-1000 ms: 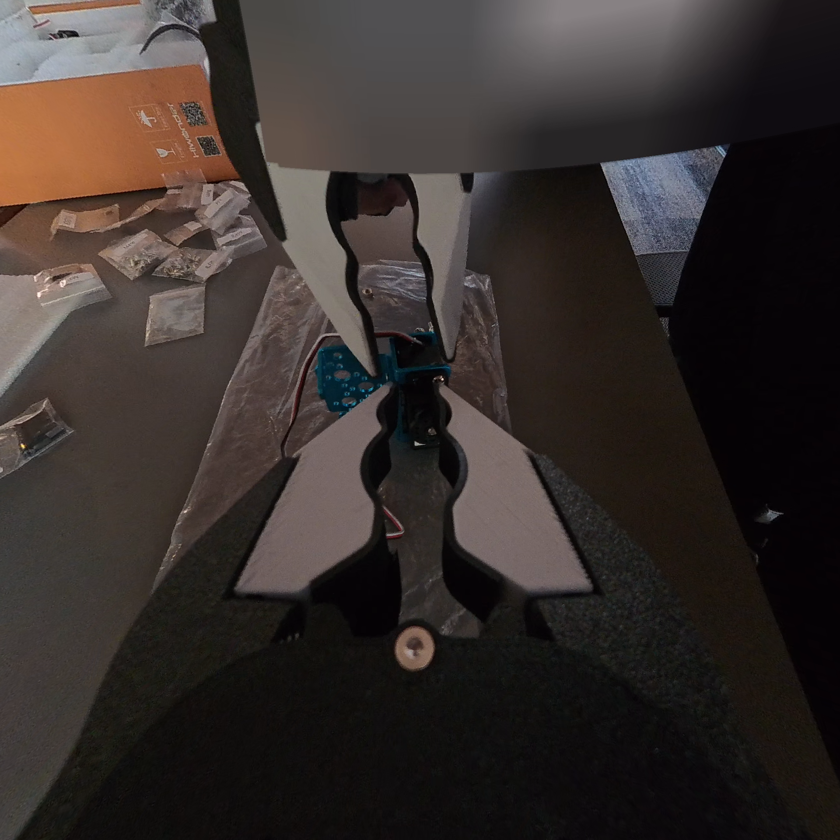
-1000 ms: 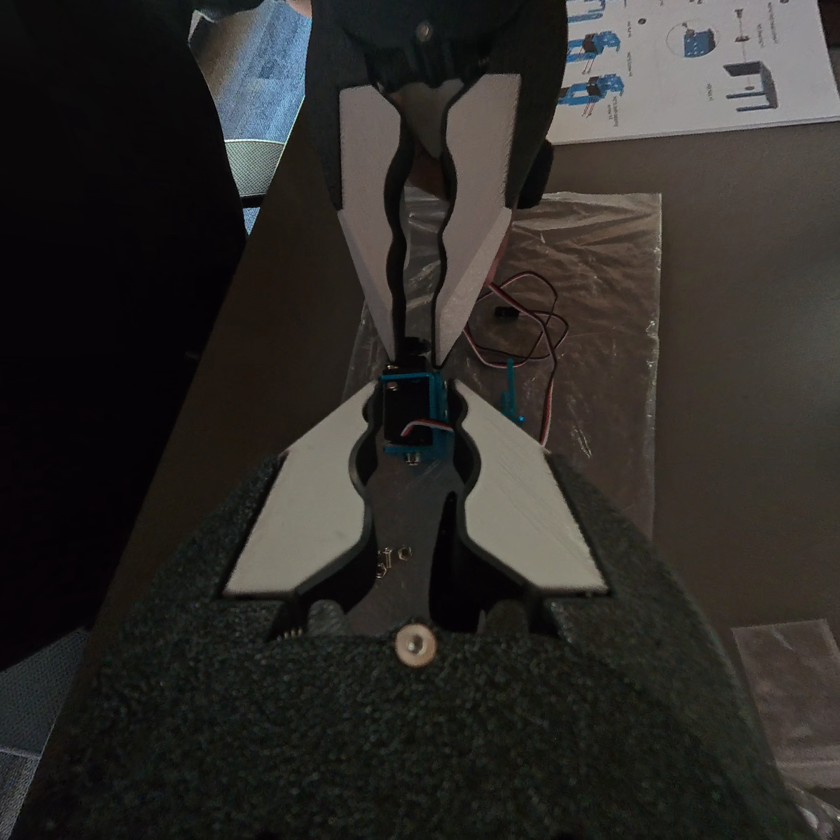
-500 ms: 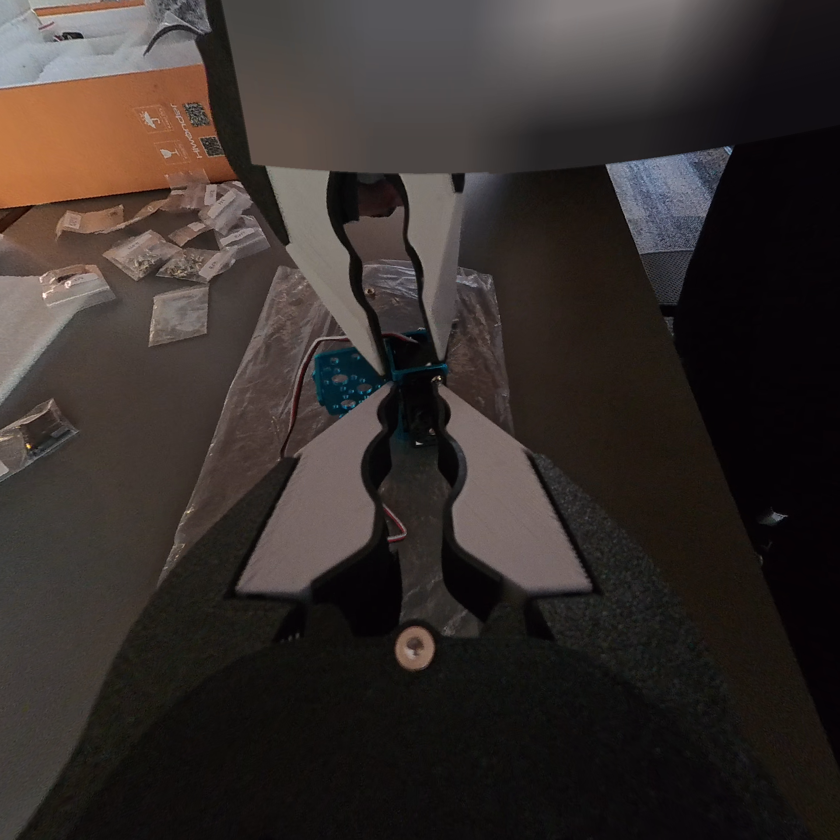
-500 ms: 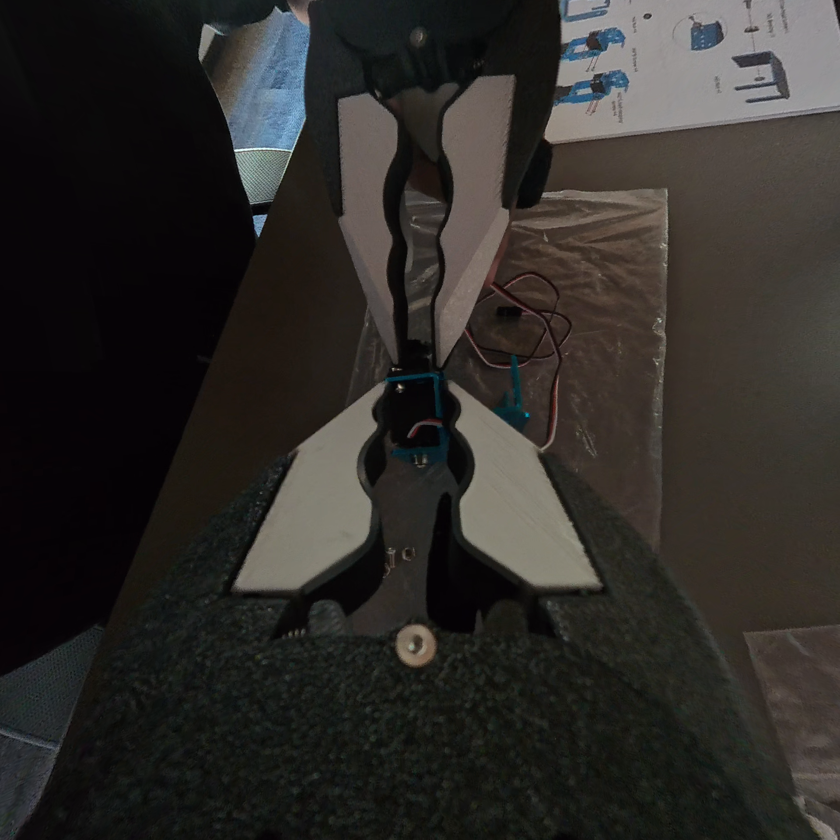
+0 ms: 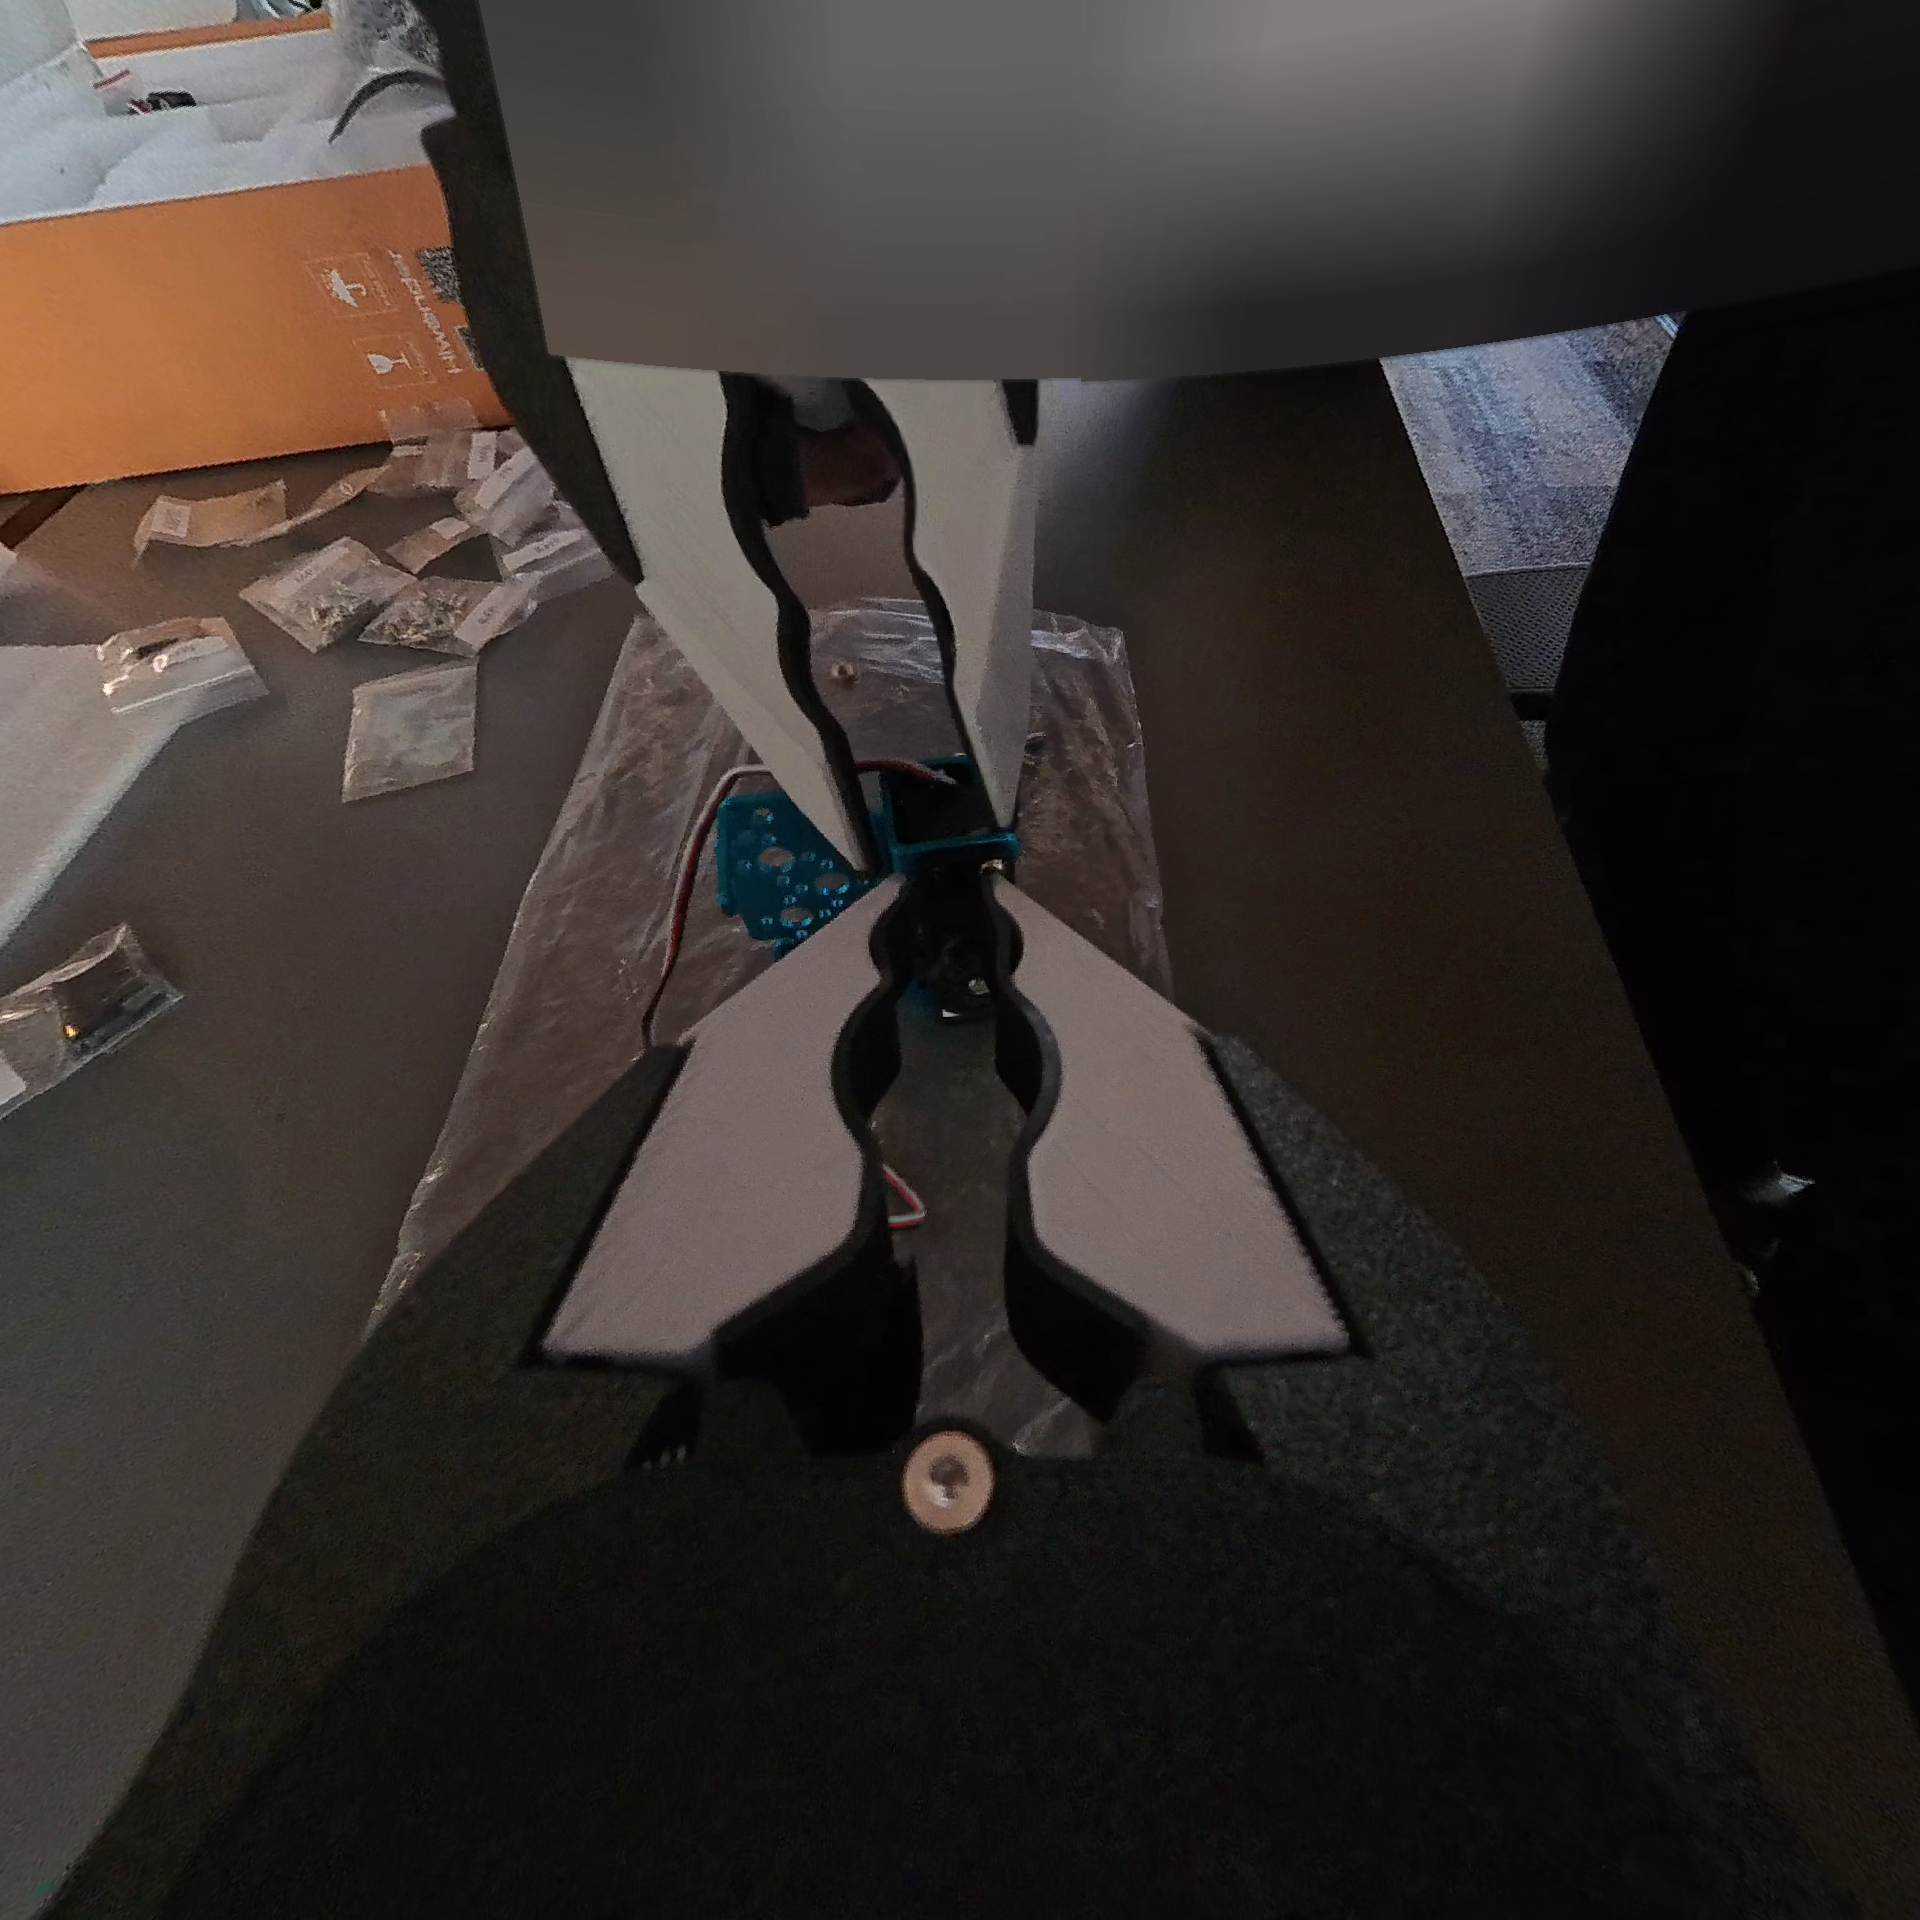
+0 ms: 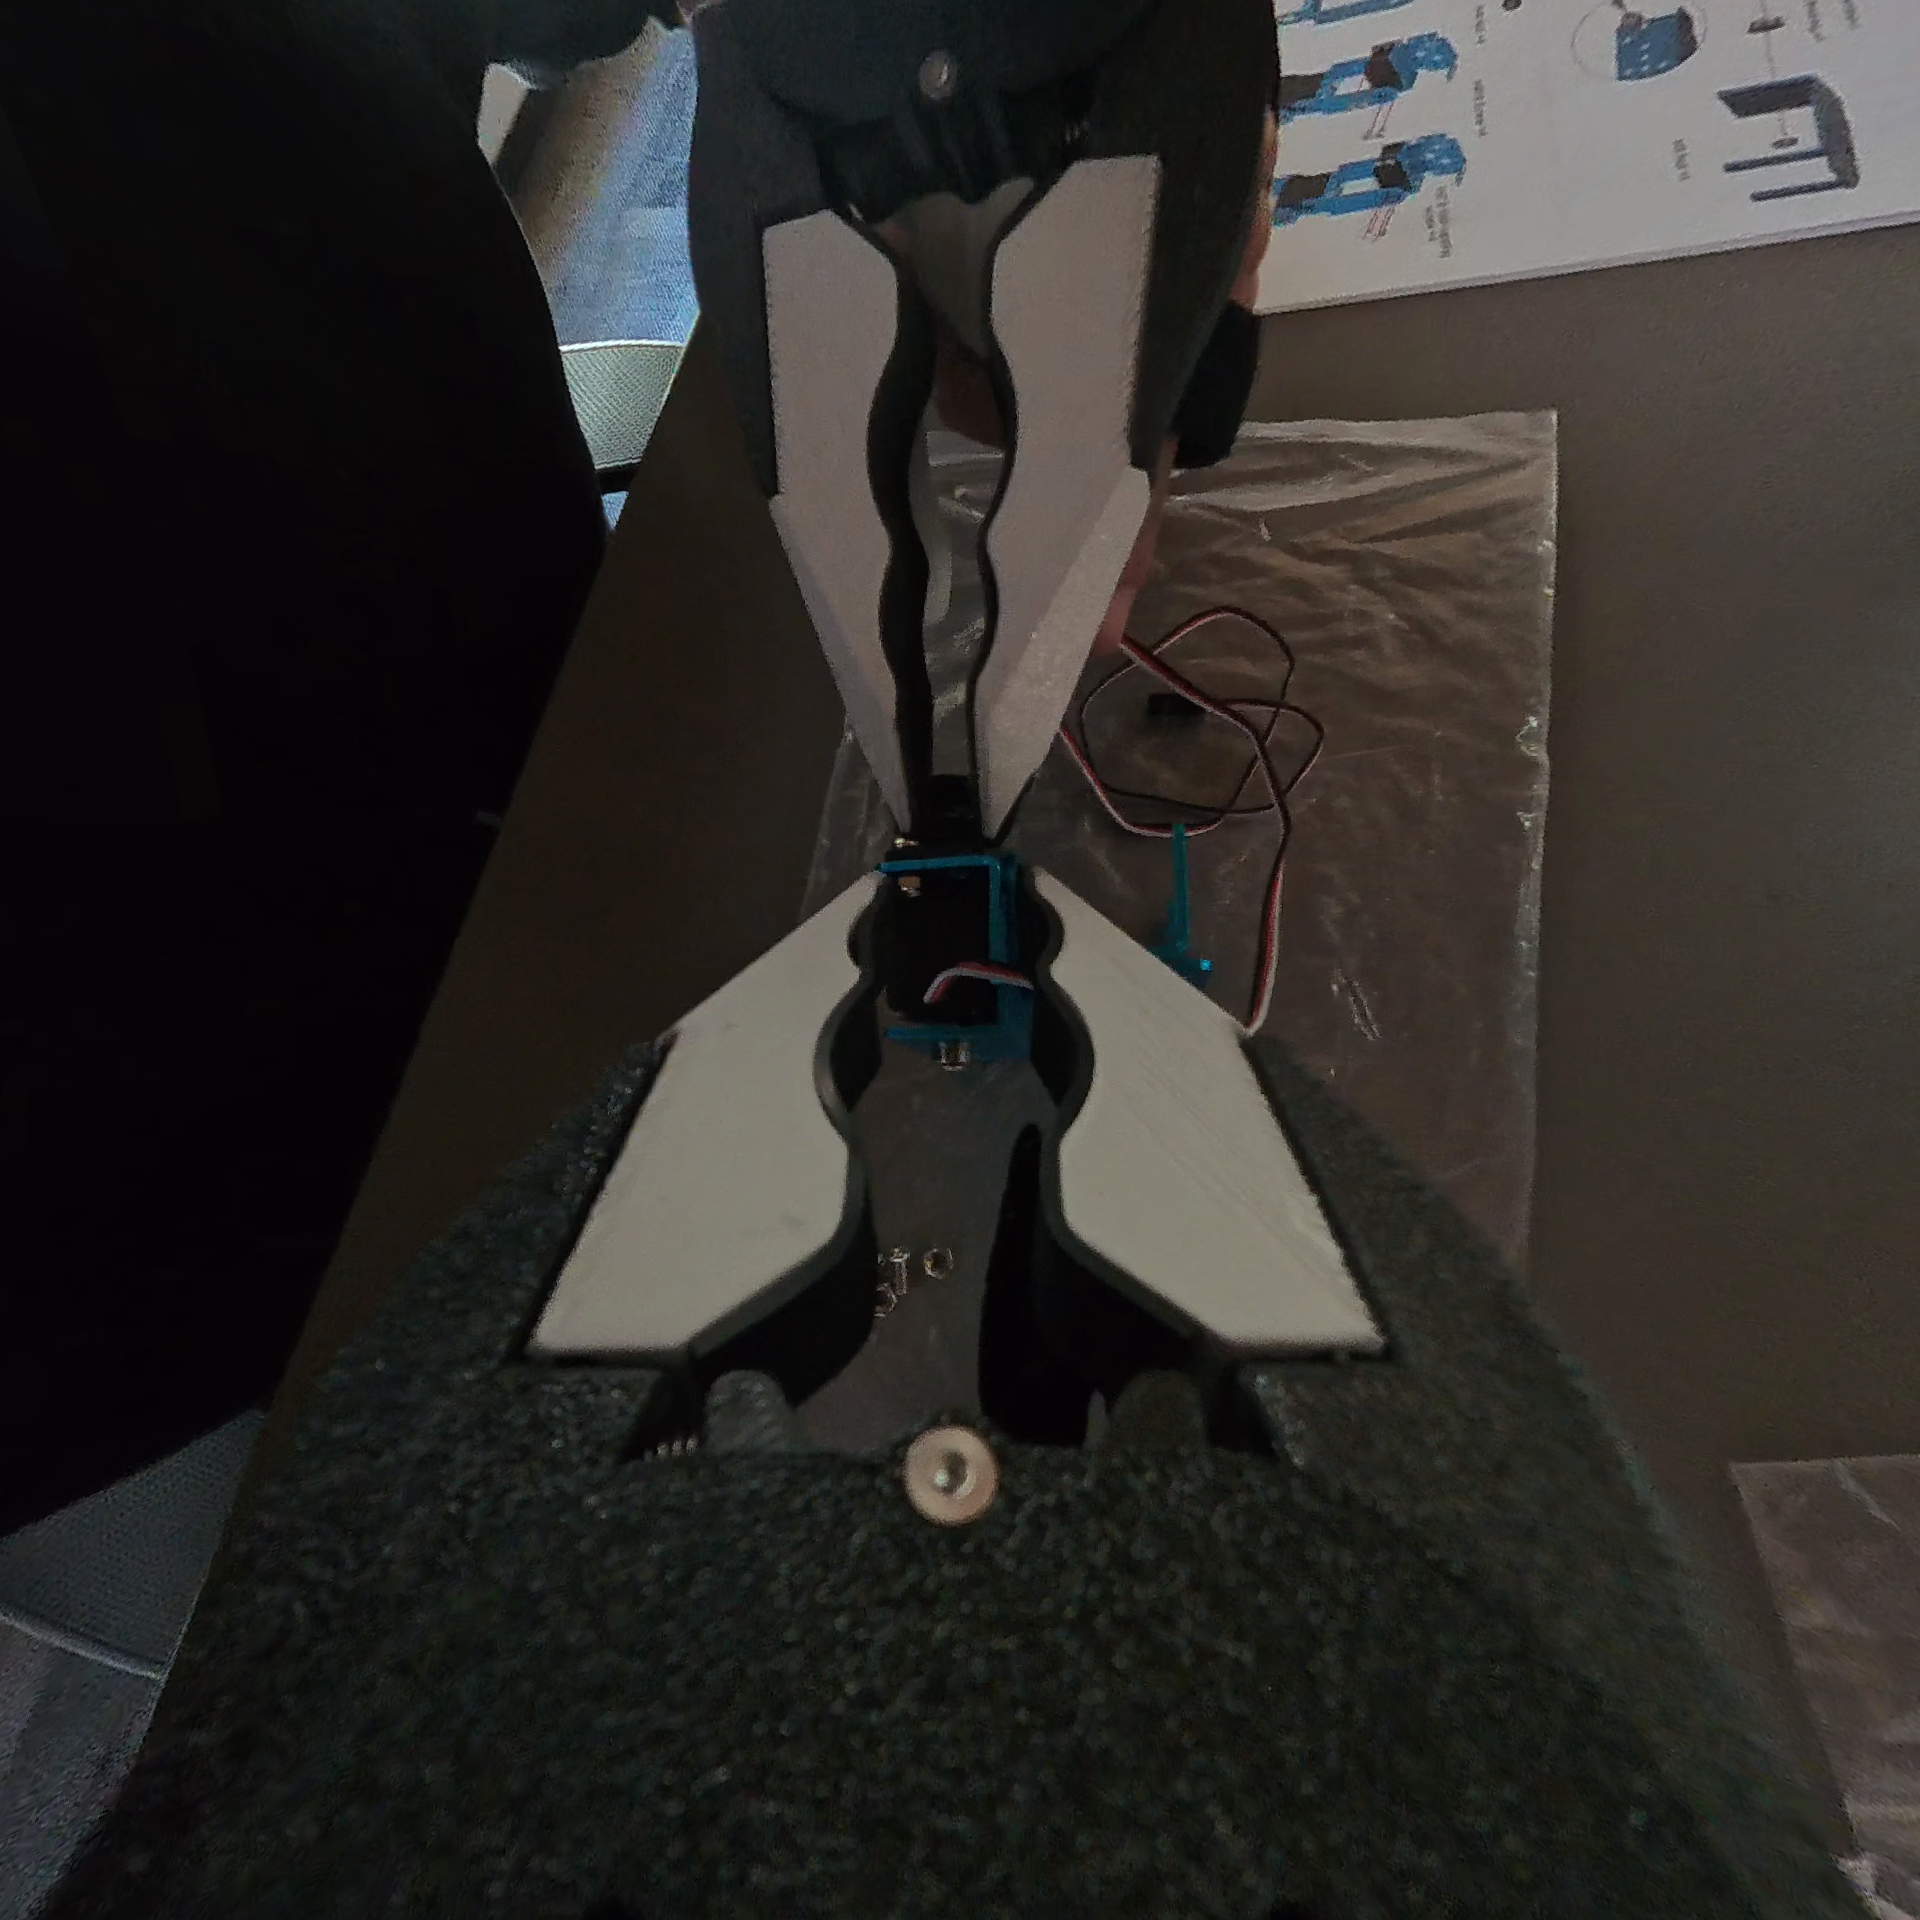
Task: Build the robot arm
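Note:
A black servo [image 6: 925, 956] sits in a blue bracket [image 6: 1003, 935], held between my two grippers above a clear plastic bag [image 6: 1403, 623]. My right gripper [image 6: 956, 894] is shut on the bracket's sides. My left gripper [image 5: 951, 909] faces it and is shut on the servo's black end [image 5: 951, 940]. Each gripper shows from the top in the other's view: the left [image 6: 951, 821] and the right [image 5: 925, 836]. A blue perforated plate [image 5: 779, 873] hangs beside the bracket. The servo's red, white and black wire [image 6: 1247, 727] lies looped on the bag.
Small screws and nuts [image 6: 904, 1273] lie on the dark table [image 6: 1714, 727]. An instruction sheet [image 6: 1558, 125] lies beyond the bag. An orange box [image 5: 208, 332] and several small hardware bags [image 5: 416, 603] lie to my left. The table edge [image 5: 1507, 831] runs close by. My two grippers' fingertips are within a few centimetres of each other.
Both grippers keep their hold on the servo and bracket. The pair has shifted only slightly over the bag.

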